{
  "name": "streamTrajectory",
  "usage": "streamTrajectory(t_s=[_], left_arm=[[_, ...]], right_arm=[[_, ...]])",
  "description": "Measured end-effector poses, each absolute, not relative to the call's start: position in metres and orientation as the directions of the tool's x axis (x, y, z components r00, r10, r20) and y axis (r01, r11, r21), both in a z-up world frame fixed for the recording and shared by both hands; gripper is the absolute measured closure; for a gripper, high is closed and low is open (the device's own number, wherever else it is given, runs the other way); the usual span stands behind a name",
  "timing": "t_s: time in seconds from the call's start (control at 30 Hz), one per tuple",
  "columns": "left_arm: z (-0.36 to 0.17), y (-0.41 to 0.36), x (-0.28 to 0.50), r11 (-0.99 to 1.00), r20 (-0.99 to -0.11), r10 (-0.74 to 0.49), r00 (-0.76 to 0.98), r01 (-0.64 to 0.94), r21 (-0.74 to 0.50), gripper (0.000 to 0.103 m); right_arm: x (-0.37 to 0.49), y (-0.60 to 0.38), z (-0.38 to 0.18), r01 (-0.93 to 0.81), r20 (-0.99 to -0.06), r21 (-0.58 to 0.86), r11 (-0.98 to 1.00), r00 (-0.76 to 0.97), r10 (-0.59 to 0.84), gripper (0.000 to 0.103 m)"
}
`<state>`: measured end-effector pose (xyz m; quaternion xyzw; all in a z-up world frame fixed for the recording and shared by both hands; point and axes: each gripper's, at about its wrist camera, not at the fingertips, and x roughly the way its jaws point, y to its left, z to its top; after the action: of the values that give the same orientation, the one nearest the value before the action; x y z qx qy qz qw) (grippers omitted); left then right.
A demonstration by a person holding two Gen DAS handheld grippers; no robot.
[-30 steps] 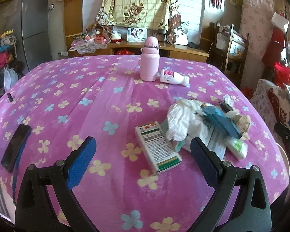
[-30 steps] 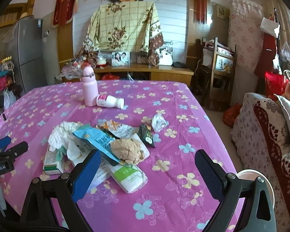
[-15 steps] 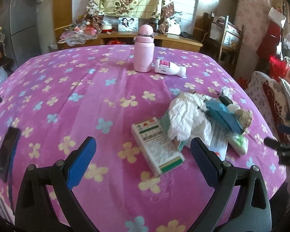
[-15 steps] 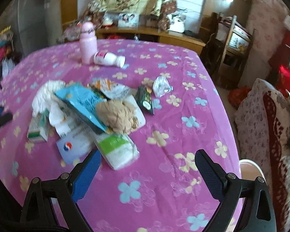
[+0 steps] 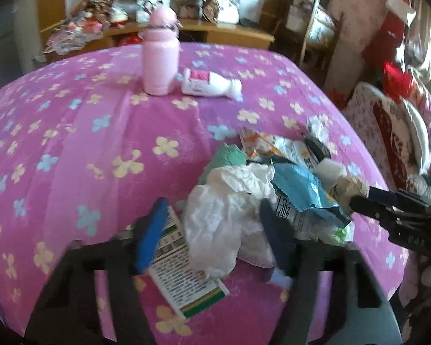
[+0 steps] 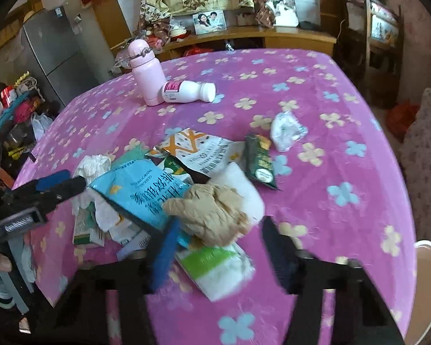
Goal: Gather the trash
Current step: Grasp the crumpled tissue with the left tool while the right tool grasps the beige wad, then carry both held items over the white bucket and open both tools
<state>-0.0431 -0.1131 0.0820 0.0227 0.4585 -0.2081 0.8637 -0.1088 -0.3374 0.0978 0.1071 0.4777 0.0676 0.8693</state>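
Left wrist view first: the left gripper [image 5: 212,233] is low over the near side of the trash heap, its jaws closing around the crumpled white tissue [image 5: 230,201], which bulges up between the blue pads. Whether the pads already press on it is hard to say through the blur. Just left of that tissue lies a green-and-white carton [image 5: 184,276], flat on the pink flowered tablecloth [image 5: 71,132].

Over on the right wrist view, the right gripper [image 6: 218,247] is closing too, with the crumpled brown paper wad [image 6: 212,212] sitting between its fingers and a white-and-green packet [image 6: 218,267] just below it. Contact is not clear here either.

Between the two grippers, the heap holds a light blue wrapper [image 6: 140,192], an orange-and-white pouch [image 6: 198,149] behind it, a dark green sachet [image 6: 258,161] to the right, and a small clear crumpled wrapper [image 6: 287,129] lying apart, farther right.

Far across the table, a pink flask [image 6: 145,72] stands upright, and a white bottle [image 6: 188,92] lies on its side, touching it.
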Motion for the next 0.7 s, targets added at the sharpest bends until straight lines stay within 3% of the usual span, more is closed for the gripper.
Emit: streamTrajectory(t_s=[0.07, 0.17, 0.47, 0.7], left_arm=[[0.079, -0.119, -0.041, 0.901, -0.817, -0.339, 0.466, 0.41, -0.14, 0.079], [0.085, -0.116, -0.045, 0.893, -0.809, -0.354, 0.47, 0.426, -0.144, 0.088], [0.148, -0.104, -0.071, 0.87, -0.739, -0.439, 0.511, 0.446, -0.209, 0.089], [0.174, -0.155, -0.101, 0.79, -0.704, -0.549, 0.45, 0.556, -0.26, 0.089]], right_arm=[[-0.104, -0.334, 0.093, -0.031, -0.815, 0.269, 0.963, 0.525, 0.245, 0.074], [-0.109, -0.332, 0.095, -0.043, -0.8, 0.28, 0.959, 0.542, 0.257, 0.082], [-0.149, -0.364, 0.141, -0.07, -0.71, 0.374, 0.925, 0.62, 0.334, 0.084], [-0.188, -0.402, 0.154, -0.018, -0.712, 0.361, 0.933, 0.641, 0.287, 0.084]])
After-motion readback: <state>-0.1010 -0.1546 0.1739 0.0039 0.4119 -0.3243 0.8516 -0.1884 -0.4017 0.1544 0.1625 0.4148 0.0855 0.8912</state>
